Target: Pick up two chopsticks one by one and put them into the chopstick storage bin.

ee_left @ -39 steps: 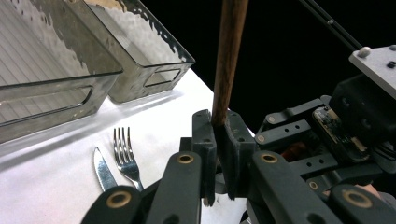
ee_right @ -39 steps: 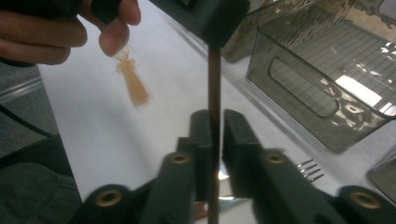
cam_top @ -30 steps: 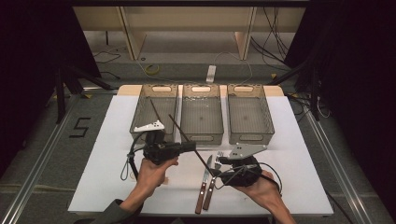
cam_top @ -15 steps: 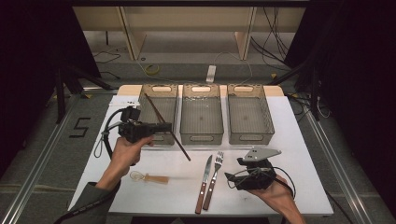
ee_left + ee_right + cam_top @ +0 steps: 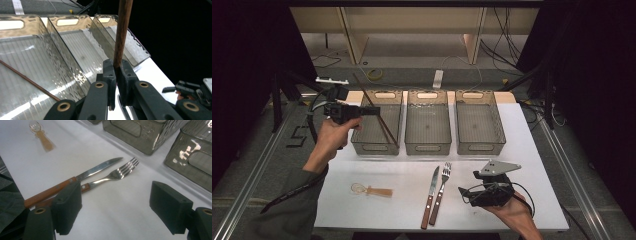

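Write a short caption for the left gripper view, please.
Left gripper holding a brown chopstick above three clear bins.

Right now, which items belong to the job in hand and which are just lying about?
In the job:
- chopstick clamped in the left tongs
- left bin, with a second chopstick inside
- right tongs, open, nothing between them

Lying about:
- knife
- fork
- small spoon
- middle bin
- right bin
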A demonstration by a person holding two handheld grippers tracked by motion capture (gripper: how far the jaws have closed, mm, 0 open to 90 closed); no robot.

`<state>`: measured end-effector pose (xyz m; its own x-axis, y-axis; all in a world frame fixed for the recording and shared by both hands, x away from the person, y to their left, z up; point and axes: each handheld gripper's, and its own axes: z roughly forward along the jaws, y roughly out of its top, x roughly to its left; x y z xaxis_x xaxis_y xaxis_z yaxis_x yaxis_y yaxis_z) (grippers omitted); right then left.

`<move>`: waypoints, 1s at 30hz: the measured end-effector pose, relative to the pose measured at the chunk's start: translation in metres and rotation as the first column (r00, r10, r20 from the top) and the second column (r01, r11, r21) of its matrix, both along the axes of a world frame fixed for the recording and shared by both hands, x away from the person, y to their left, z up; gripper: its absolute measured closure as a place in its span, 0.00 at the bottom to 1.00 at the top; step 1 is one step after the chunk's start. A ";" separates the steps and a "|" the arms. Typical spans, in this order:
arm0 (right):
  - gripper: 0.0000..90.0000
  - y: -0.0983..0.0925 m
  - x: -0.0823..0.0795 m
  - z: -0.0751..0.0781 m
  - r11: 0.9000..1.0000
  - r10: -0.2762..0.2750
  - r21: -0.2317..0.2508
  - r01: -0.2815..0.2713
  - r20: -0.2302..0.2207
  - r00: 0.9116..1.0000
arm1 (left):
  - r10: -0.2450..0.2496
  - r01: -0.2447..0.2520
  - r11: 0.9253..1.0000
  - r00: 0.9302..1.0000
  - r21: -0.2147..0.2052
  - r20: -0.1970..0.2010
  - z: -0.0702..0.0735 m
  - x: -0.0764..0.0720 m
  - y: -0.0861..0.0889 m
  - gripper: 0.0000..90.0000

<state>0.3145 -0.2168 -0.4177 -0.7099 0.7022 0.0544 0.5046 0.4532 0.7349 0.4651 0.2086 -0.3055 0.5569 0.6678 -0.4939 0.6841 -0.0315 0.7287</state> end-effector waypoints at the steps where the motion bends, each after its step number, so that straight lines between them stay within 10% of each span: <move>1: 0.29 0.000 0.000 0.000 1.000 0.003 -0.001 -0.003 -0.004 1.000 | 0.002 -0.002 1.000 1.000 0.001 -0.001 0.001 0.003 0.000 0.94; 19: 0.27 0.000 -0.003 -0.001 1.000 0.006 0.002 -0.006 0.006 1.000 | 0.114 -0.103 0.989 0.988 0.107 -0.102 -0.023 0.057 -0.001 0.94; 30: 0.27 -0.001 -0.004 -0.001 1.000 0.011 -0.003 -0.011 0.005 1.000 | 0.121 -0.099 0.986 0.980 0.138 -0.160 -0.048 0.059 -0.008 0.94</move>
